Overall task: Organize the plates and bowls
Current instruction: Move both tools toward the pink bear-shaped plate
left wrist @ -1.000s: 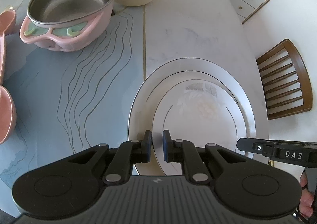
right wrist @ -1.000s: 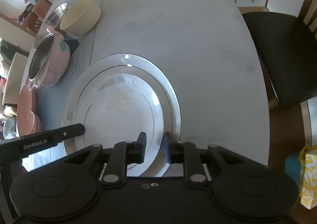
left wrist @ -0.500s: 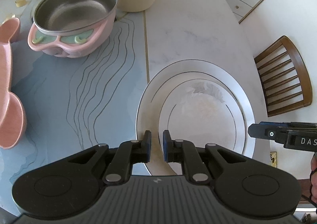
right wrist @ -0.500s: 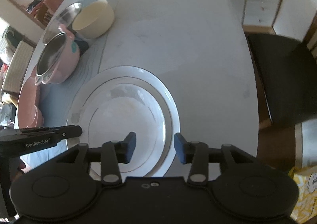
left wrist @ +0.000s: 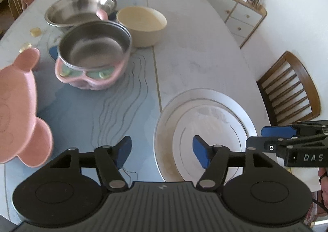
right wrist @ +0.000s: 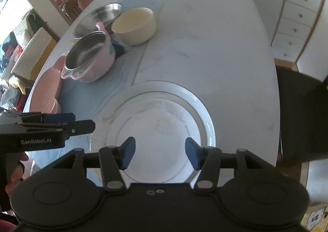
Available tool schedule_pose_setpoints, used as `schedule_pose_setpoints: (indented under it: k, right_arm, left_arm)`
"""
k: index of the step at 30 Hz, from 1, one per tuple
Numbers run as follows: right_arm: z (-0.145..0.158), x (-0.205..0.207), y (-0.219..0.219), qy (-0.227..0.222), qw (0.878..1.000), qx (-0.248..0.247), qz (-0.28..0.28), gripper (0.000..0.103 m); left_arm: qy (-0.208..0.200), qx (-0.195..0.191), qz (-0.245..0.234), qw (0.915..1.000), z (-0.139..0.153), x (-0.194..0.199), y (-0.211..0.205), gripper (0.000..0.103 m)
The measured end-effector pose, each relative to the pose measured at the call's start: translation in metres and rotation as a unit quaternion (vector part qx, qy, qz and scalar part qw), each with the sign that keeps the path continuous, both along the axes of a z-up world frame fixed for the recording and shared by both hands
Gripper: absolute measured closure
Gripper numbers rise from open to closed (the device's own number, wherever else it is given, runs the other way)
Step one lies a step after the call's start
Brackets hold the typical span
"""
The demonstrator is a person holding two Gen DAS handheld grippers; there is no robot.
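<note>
1. Plates point(right wrist: 160, 129): small one nested in a large one, flat on the surface point(right wrist: 215, 47), near its front edge.
2. Left hand-held gripper point(left wrist: 162, 151) and right hand-held gripper point(right wrist: 160, 153): wide open, empty, above the plates.
3. Judgement: bowls next; pink bowl point(left wrist: 92, 55), beyond the plates, is nearest; grip one rim wall, lift level.
</note>
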State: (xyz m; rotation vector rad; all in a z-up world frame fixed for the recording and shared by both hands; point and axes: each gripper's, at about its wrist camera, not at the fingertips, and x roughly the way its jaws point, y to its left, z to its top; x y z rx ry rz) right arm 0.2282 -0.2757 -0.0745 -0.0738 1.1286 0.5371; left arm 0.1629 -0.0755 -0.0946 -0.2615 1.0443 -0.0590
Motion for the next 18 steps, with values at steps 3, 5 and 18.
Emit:
schedule_pose_setpoints:
  k: [3,5,18]
  right_arm:
    - [0.008,-0.006,0.009,-0.021,1.0,0.002,0.017,0.03]
    - [0.012,-0.009,0.015,-0.027,0.999,0.002,0.023,0.026]
    - [0.011,-0.014,0.093,-0.021,0.998,0.024,0.051,0.015]
  left_arm:
    - [-0.022,0.009,0.006,0.9997,0.007,-0.007,0.008,0.032]
    - [-0.039,0.018,0.013,0.999,0.011,-0.012,0.012,0.028]
    - [-0.059,0.046,0.055,0.9956,0.019,-0.026,0.07,0.025]
